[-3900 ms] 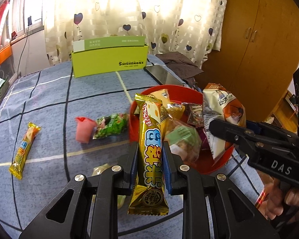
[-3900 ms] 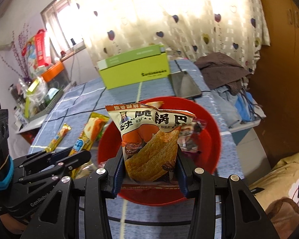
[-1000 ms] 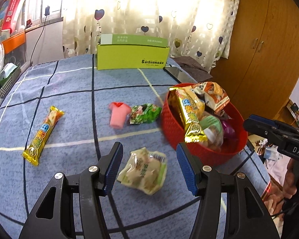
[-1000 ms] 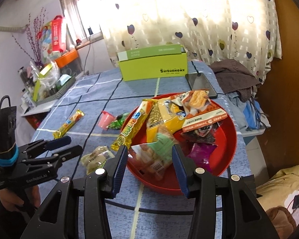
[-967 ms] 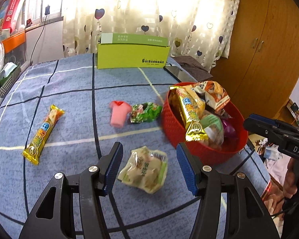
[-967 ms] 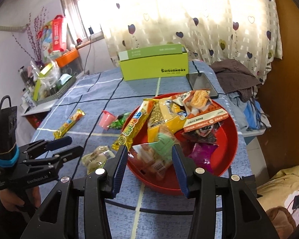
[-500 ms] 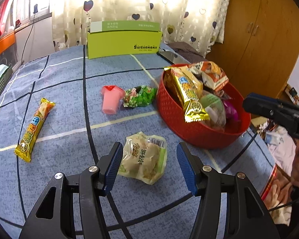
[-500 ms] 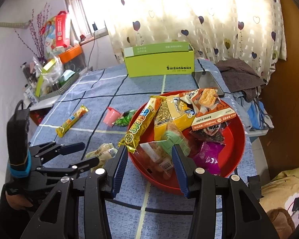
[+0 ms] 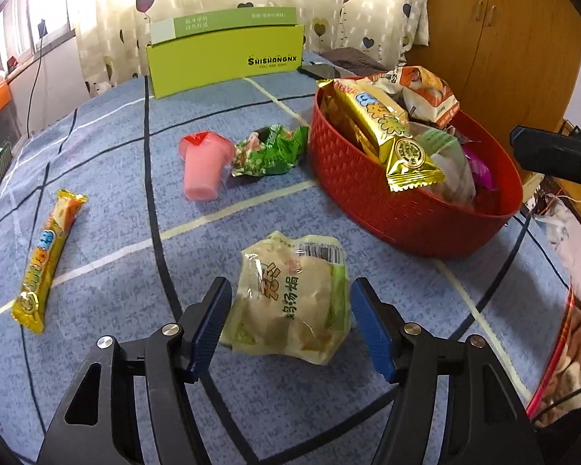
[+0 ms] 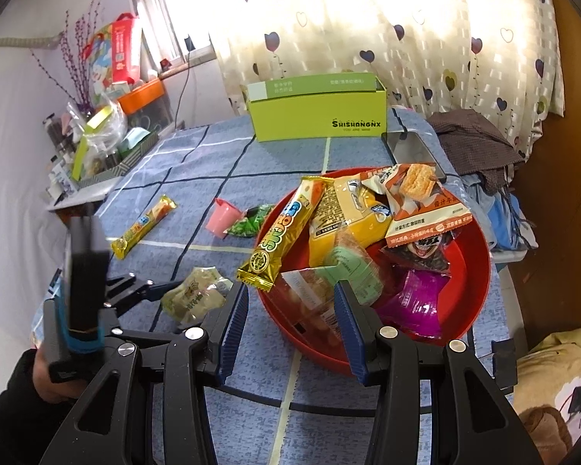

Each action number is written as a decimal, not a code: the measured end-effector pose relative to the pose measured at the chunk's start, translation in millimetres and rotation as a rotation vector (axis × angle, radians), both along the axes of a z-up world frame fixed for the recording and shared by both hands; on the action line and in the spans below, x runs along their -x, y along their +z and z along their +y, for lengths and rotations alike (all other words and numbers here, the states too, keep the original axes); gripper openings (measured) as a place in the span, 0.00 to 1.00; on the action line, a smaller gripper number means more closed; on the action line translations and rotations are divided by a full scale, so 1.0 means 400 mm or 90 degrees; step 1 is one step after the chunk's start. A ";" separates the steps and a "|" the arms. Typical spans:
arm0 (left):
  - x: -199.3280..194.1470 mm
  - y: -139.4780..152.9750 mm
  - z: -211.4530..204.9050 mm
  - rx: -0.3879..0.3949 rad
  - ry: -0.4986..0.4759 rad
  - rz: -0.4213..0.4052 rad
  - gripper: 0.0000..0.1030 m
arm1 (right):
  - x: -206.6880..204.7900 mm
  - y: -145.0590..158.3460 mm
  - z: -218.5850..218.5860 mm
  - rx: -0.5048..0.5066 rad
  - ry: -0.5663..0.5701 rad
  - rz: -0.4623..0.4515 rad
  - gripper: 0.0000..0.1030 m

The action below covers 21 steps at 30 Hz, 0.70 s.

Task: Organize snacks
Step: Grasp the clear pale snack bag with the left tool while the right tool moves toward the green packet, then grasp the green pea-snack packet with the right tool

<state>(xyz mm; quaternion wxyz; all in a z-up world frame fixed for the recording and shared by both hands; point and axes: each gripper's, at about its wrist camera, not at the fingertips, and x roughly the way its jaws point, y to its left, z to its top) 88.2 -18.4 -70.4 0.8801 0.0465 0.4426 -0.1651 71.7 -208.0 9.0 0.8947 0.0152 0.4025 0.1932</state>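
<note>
a blue checked cloth (image 9: 97, 147) covers the table in a bedroom with heart-print curtains, a lime green box (image 9: 224, 52) at the far edge and a wooden wardrobe to my right. the red woven basket (image 9: 368, 190) sits on the right half of the cloth, which i take to be the collecting point: it already holds a long gold snack bar (image 9: 383, 128) leaning over the rim, an orange cracker bag (image 10: 418, 201), a purple packet (image 10: 414, 306) and more. the loose items lie where they are yet to be gathered: a pale green-and-cream pouch (image 9: 294, 298) nearest me, a pink jelly cup (image 9: 203, 164) on its side touching a green wrapper (image 9: 269, 151), and a second gold bar (image 9: 44, 254) well off to the left.

my left gripper (image 9: 290, 321) is spread wide, blue pads either side of the pouch with clear gaps, so it grips nothing; i judge it lined up for the pick, low over the pouch, though whether the tips touch the cloth i cannot tell. my right gripper (image 10: 290, 316) is also wide and empty, above the near rim of the basket, kept clear of the left one's work.
</note>
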 end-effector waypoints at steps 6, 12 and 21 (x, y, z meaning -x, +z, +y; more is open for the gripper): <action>0.000 -0.024 -0.022 -0.035 0.014 -0.001 0.63 | -0.003 -0.003 0.004 0.002 0.002 0.004 0.43; 0.001 -0.025 -0.009 -0.030 0.043 -0.008 0.63 | -0.004 -0.009 0.006 0.007 0.002 0.011 0.43; 0.009 -0.025 -0.009 -0.028 0.068 -0.019 0.63 | 0.001 -0.015 0.018 0.011 0.004 0.023 0.43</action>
